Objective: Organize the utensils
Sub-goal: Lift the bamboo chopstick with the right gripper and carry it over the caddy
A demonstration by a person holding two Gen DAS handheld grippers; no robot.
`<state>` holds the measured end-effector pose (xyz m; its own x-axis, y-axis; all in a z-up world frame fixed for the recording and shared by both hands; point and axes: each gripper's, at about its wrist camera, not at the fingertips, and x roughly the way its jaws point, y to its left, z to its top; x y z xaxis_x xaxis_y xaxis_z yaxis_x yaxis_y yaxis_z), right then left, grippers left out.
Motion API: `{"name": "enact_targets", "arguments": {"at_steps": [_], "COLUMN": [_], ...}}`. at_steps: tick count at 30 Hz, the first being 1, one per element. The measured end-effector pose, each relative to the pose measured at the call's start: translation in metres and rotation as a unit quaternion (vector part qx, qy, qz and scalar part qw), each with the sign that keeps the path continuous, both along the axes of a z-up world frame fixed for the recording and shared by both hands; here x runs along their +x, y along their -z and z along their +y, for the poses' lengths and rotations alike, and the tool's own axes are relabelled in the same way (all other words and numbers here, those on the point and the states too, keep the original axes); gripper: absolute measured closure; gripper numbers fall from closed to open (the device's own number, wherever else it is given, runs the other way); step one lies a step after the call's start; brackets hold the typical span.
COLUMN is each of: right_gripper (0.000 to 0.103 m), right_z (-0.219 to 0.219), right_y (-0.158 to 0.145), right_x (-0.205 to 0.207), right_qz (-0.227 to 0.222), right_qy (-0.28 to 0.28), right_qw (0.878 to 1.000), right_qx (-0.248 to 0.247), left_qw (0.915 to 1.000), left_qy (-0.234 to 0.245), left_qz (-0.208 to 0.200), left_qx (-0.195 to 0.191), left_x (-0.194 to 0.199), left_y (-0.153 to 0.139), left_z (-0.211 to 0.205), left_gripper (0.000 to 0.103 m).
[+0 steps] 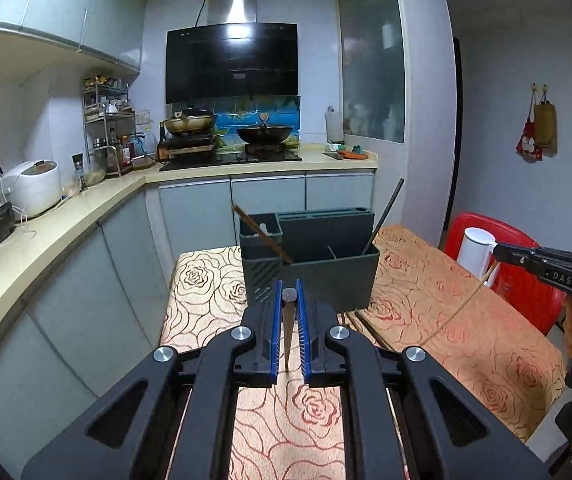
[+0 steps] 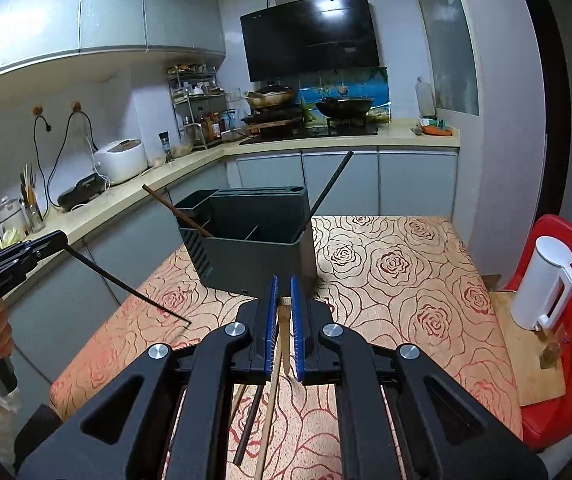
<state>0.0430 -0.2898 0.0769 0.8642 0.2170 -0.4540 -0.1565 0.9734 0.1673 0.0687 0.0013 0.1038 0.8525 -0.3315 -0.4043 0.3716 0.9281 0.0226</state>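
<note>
A dark grey utensil holder (image 1: 312, 268) stands on the rose-patterned table (image 1: 426, 304); it also shows in the right wrist view (image 2: 252, 248). A brown chopstick (image 1: 262, 234) and a black chopstick (image 1: 386, 216) lean in it. My left gripper (image 1: 288, 300) is shut on a dark chopstick (image 1: 288, 328), just in front of the holder. My right gripper (image 2: 283, 292) is shut on a light wooden chopstick (image 2: 285, 332). It shows from the left wrist view (image 1: 526, 258) with the pale chopstick (image 1: 458, 312) hanging down. Loose chopsticks (image 2: 256, 420) lie on the table below it.
A red stool (image 2: 558, 320) holding a white jug (image 2: 542, 280) stands right of the table. The kitchen counter (image 1: 66, 224) with a rice cooker (image 1: 32, 186) runs along the left. The stove with woks (image 1: 230, 132) is behind.
</note>
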Motion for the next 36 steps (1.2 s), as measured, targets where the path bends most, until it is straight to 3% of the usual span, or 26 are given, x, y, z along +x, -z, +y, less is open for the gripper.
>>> {"name": "enact_targets", "arguments": {"at_steps": [15, 26, 36], "right_gripper": [0.095, 0.095, 0.095], "right_z": [-0.006, -0.005, -0.001], "right_y": [-0.021, -0.045, -0.076], "right_x": [0.021, 0.035, 0.058], "right_qz": [0.014, -0.005, -0.031], "right_qy": [-0.015, -0.014, -0.004], "right_qw": [0.999, 1.000, 0.999], "right_qx": [0.034, 0.016, 0.009], "left_qw": [0.9996, 0.9993, 0.9985], "left_qy": [0.024, 0.036, 0.044], "left_qz": [0.014, -0.005, -0.032], "left_qx": [-0.001, 0.011, 0.005], "left_x": [0.020, 0.030, 0.054], "left_y": [-0.027, -0.051, -0.089], "left_z": [-0.015, -0.030, -0.045], "left_gripper": [0.096, 0.096, 0.096]}}
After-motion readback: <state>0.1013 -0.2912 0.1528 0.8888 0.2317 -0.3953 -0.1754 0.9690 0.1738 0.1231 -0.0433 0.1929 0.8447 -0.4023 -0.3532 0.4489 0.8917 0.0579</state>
